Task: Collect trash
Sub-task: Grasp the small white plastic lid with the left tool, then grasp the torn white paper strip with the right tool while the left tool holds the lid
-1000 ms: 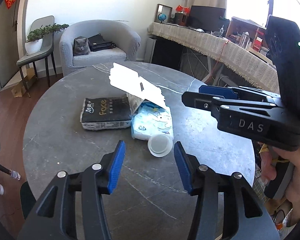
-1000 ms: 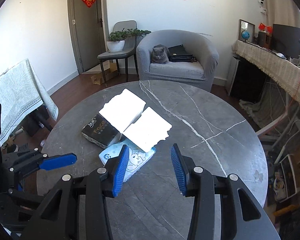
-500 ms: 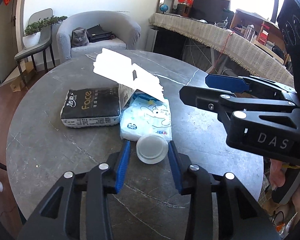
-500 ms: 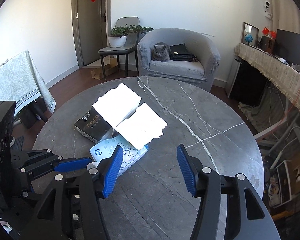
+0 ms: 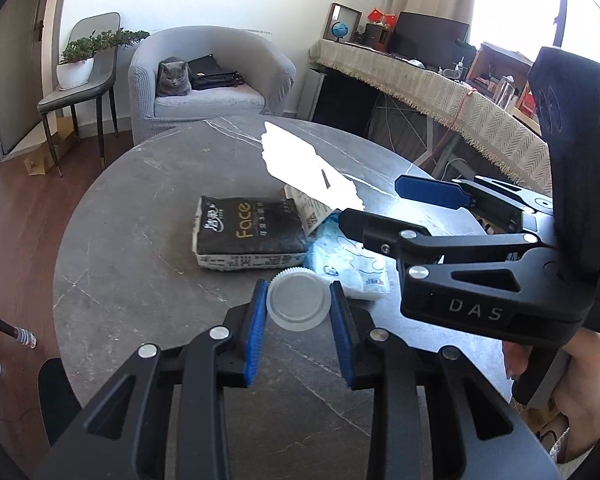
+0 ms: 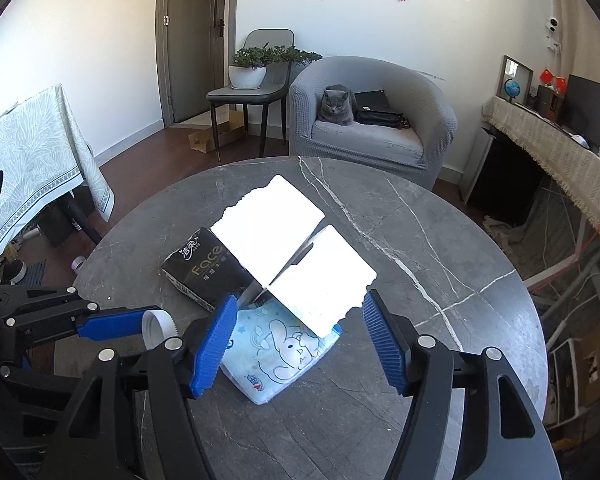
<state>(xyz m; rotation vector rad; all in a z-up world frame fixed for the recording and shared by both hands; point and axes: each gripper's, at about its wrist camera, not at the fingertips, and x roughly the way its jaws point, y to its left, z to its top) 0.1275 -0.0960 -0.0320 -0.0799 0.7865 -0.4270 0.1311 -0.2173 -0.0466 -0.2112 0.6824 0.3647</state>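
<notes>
A round white plastic cap [image 5: 298, 302] lies on the grey marble table [image 5: 140, 220], right in front of a blue-and-white tissue pack [image 6: 284, 344]. My left gripper [image 5: 298, 292] has the cap between its blue pads; its jaws are closing and both pads touch the cap's rim. A torn white folded card [image 6: 296, 248] stands over the tissue pack and a black tissue pack [image 5: 248, 232]. My right gripper [image 6: 300, 304] hovers at the card's near edge; its jaws are opening and press on nothing. The left wrist view shows it at the right [image 5: 374, 204].
A grey armchair [image 6: 372, 140] with a cat [image 6: 336, 106] and a black bag stands behind the table. A chair with a potted plant [image 6: 248, 68] is to its left, and a cloth-covered sideboard [image 5: 440, 92] to the right. A person's hand [image 5: 572, 380] holds the right gripper.
My left gripper has moved forward around the cap and narrowed until its pads meet the rim. My right gripper's jaws have spread wider and come closer to the white card.
</notes>
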